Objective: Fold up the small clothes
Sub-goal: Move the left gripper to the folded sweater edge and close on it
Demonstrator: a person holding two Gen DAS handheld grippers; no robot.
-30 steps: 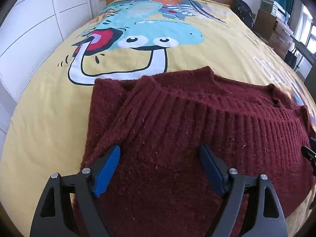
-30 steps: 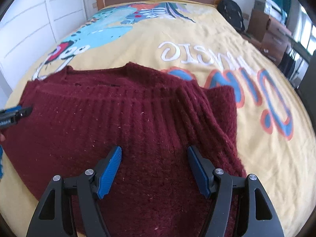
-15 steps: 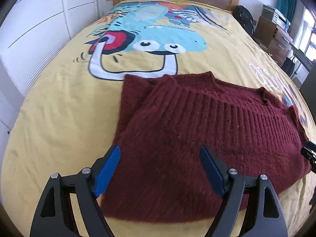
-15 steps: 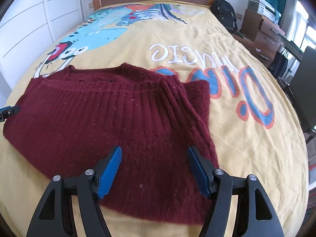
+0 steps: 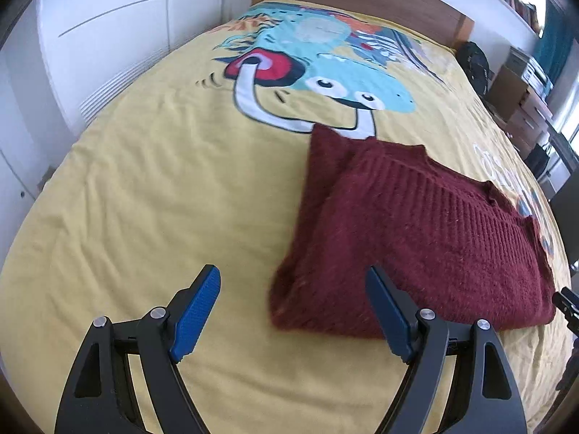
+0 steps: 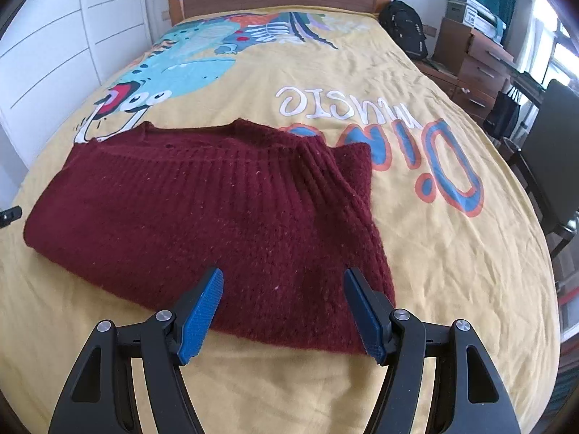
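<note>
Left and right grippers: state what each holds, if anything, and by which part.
Nothing is held. The left gripper and right gripper both stand open above the folded maroon sweater, which lies on the bed.

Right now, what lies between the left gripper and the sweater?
Only bare yellow bedspread, in the left wrist view; the open left gripper sits beside the sweater.

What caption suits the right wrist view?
Open right gripper above folded maroon knit sweater on yellow dinosaur bedspread.

Sweater [image 6: 202,217] on bed [image 6: 434,253], backpack [image 6: 403,29] beside.
</note>
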